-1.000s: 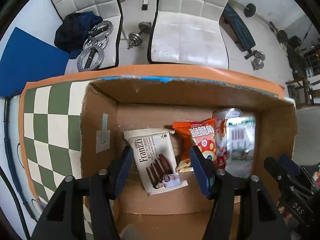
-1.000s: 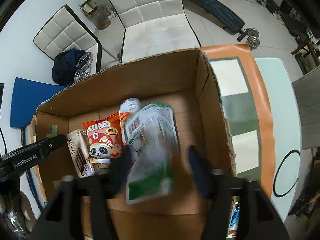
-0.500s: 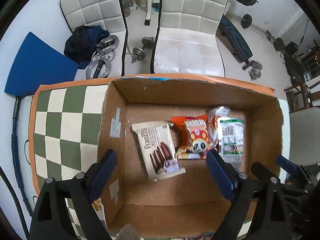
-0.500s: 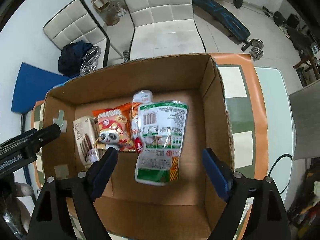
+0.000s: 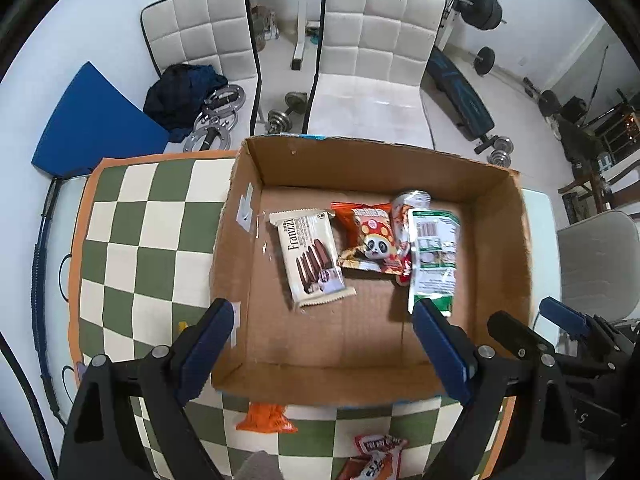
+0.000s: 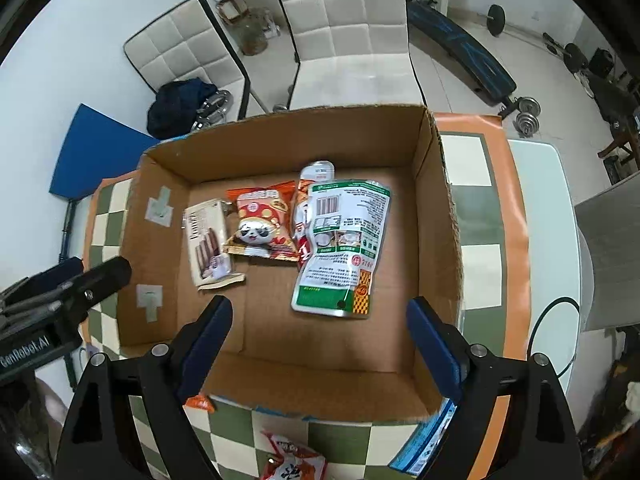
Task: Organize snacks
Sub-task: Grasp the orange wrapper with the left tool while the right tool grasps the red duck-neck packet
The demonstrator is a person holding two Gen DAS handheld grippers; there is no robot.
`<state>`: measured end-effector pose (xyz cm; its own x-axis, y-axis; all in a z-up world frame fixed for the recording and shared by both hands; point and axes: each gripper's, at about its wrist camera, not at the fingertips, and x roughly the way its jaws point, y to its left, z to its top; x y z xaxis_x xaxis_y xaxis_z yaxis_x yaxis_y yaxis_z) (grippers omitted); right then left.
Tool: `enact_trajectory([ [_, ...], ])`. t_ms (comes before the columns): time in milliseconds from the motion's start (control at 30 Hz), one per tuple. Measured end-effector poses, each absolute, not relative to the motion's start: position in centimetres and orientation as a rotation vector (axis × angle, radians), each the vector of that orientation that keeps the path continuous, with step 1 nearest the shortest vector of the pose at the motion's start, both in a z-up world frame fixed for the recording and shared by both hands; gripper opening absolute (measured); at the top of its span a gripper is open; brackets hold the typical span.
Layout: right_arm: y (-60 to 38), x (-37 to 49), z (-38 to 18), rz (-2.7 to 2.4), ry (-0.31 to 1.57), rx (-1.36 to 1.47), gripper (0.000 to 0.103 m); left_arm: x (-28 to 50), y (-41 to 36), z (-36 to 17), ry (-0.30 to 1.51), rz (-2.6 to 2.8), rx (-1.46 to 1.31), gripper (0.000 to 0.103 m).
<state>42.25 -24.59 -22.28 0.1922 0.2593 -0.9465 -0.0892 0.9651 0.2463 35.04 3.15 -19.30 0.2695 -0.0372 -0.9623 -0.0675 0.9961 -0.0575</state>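
Both claws hang wide and empty above the cardboard box (image 6: 436,208), left claw (image 5: 324,344), right claw (image 6: 316,336); beyond the right claw's tips lies the green pouch (image 6: 344,240), light, floppy, slick, so pinch an edge seam; beside it the panda bag (image 6: 260,228), puffy and crushable; then the stiffer wafer pack (image 5: 310,256) reading "Franzzi", best taken across its width

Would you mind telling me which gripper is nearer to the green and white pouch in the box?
Right. The right gripper hangs open just above the green and white pouch; the left gripper, also open, sits farther over, toward the Franzzi wafer pack.
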Motion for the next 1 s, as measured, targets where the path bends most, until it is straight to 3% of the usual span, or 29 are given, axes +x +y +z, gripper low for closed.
enact_trajectory([
  [200,-24.5,38.9,-19.6,0.268,1.326,0.199,0.092,30.4,3.5,-16.8,1.223,0.015,-0.079,0.092],
  [367,-24.2,33.8,-20.2,0.276,1.365,0.261,0.092,25.5,5.0,-17.8,1.236,0.050,-0.074,0.092],
  [633,-23.5,23.9,-29.8,0.225,1.614,0.364,0.092,18.4,8.4,-24.7,1.409,0.073,-0.095,0.092],
  [1000,-22.1,20.5,-39.8,0.146,1.807,0.440,0.092,15.1,10.8,-31.8,1.567,0.080,-0.116,0.092],
])
